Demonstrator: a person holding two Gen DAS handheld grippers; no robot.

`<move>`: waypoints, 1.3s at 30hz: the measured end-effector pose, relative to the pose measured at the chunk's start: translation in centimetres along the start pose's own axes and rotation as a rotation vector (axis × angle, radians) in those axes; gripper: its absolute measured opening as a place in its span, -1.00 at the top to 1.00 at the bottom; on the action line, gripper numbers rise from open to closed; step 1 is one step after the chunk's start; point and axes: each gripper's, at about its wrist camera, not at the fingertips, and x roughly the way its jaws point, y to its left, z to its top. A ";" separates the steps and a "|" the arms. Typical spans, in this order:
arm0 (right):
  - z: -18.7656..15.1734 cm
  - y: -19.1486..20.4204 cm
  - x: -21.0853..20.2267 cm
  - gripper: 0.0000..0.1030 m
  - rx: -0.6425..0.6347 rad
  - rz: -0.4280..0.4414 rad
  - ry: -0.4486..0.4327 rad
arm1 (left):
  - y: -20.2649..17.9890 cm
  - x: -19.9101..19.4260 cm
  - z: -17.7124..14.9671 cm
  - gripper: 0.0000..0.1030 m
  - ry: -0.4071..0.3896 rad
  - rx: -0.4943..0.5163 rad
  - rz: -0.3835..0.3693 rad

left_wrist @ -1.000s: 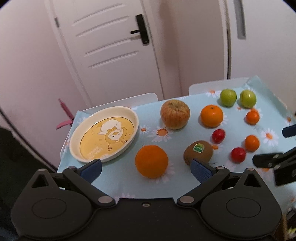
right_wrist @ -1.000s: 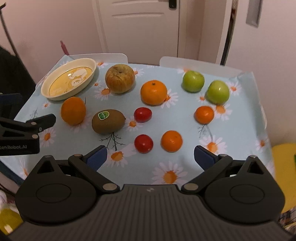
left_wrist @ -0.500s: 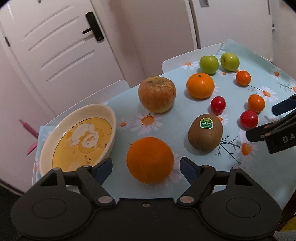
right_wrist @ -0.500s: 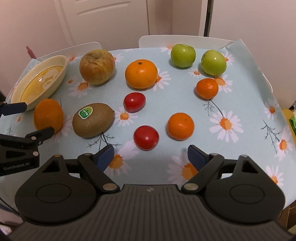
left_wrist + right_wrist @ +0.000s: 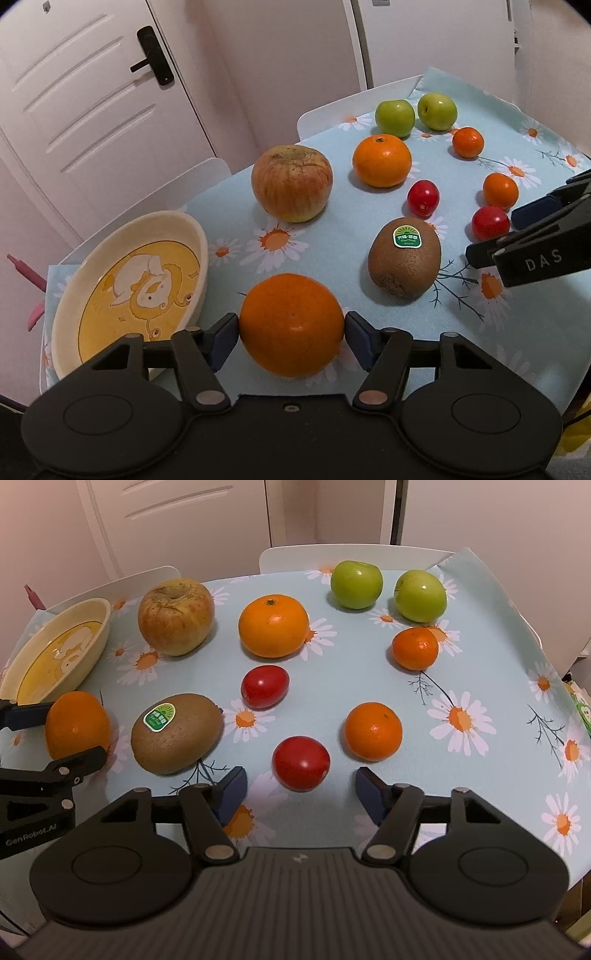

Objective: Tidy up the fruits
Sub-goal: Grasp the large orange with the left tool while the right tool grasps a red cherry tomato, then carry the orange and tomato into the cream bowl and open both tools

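Observation:
My left gripper [image 5: 291, 332] has closed its blue pads on both sides of a large orange [image 5: 291, 328] that rests on the daisy tablecloth, next to the cream bowl [image 5: 184, 236]. The same orange [image 5: 75, 723] shows between the left fingers in the right wrist view. My right gripper [image 5: 299, 788] is open and empty, just in front of a red tomato [image 5: 301, 762]. A kiwi [image 5: 177, 733], a big apple [image 5: 175, 614], another orange [image 5: 273, 626], two green apples [image 5: 356, 583], two mandarins [image 5: 373, 731] and a second tomato [image 5: 264, 686] lie spread on the table.
The cream bowl [image 5: 59, 650] with a yellow cartoon inside sits at the table's left end and holds nothing. White chair backs [image 5: 332, 554] stand behind the table. A white door [image 5: 92, 92] is behind. The table's right edge [image 5: 554, 672] drops off.
Both grippers moved forward and lower over the table. The left jaws narrowed onto the large orange. The right jaws narrowed slightly and came closer to the near tomato.

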 end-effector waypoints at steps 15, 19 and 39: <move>0.2 -0.2 0.1 0.06 -0.054 0.021 -0.026 | -0.5 -0.7 -0.5 -0.28 0.009 -0.042 0.032; 0.3 -0.3 0.0 0.07 -0.066 0.036 -0.025 | -0.7 -1.2 -0.8 -0.28 0.021 -0.073 0.047; 6.9 1.5 -7.6 0.07 -0.373 0.296 -0.163 | -0.4 -10.7 2.0 -0.28 -0.066 -0.422 0.292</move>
